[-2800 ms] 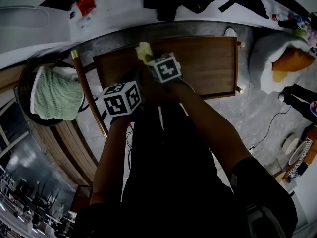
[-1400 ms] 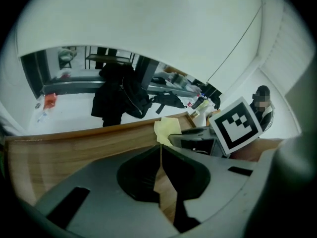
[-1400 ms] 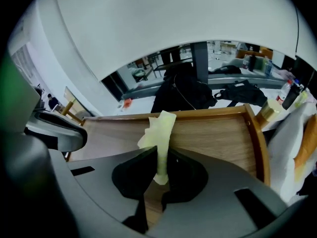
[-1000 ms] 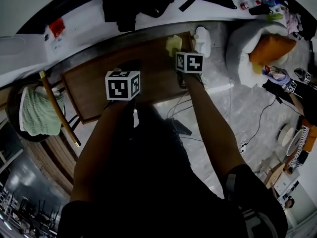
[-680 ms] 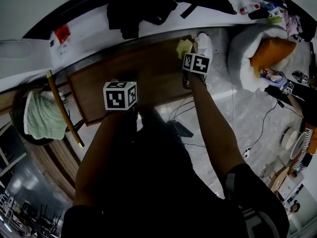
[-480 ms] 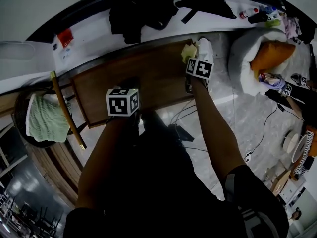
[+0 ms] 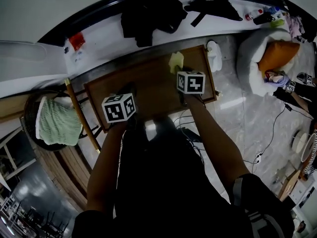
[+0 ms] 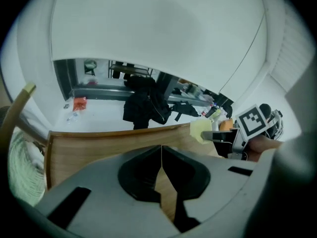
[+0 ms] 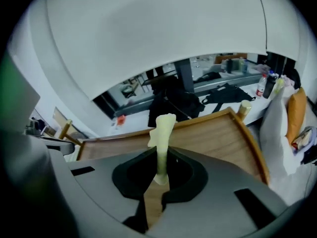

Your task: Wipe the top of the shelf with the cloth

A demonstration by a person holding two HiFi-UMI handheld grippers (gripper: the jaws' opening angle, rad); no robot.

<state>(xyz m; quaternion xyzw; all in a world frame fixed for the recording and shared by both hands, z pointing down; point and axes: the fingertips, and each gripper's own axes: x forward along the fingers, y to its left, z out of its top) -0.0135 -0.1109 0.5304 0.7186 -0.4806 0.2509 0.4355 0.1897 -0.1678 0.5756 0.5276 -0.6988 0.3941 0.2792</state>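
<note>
Ledge (image 7: 99, 41) curving white across 12 o'clock of the head view, carrying a heap of black clothing (image 7: 151, 14) just beyond the woodwork. Below it the shelf (image 7: 148, 86), spreading brown and bare across the middle, lying under both tongs, with a raised lip running round its edge. At 2 o'clock from it, a white beanbag (image 7: 250, 66) slumping on the floor and cradling an orange cushion (image 7: 280, 56) in its hollow. At 9 o'clock, a round dark basket (image 7: 28, 108) holding a pale green knitted towel (image 7: 58, 123), heaped up and filling most of the inside.

Then the left gripper (image 8: 161, 152), hanging over the near left part of the wood, jaws pressing tip to tip with nothing between them. Next the right gripper (image 9: 159, 172), reaching toward 1 o'clock on the shelf top, jaws pinching tight on the cloth (image 9: 162, 130). Pale yellow strip of it standing up out of the jaws and, in the head view, showing at the far edge of the wood. Touching the wood or hanging just above it: not possible to tell.
</note>
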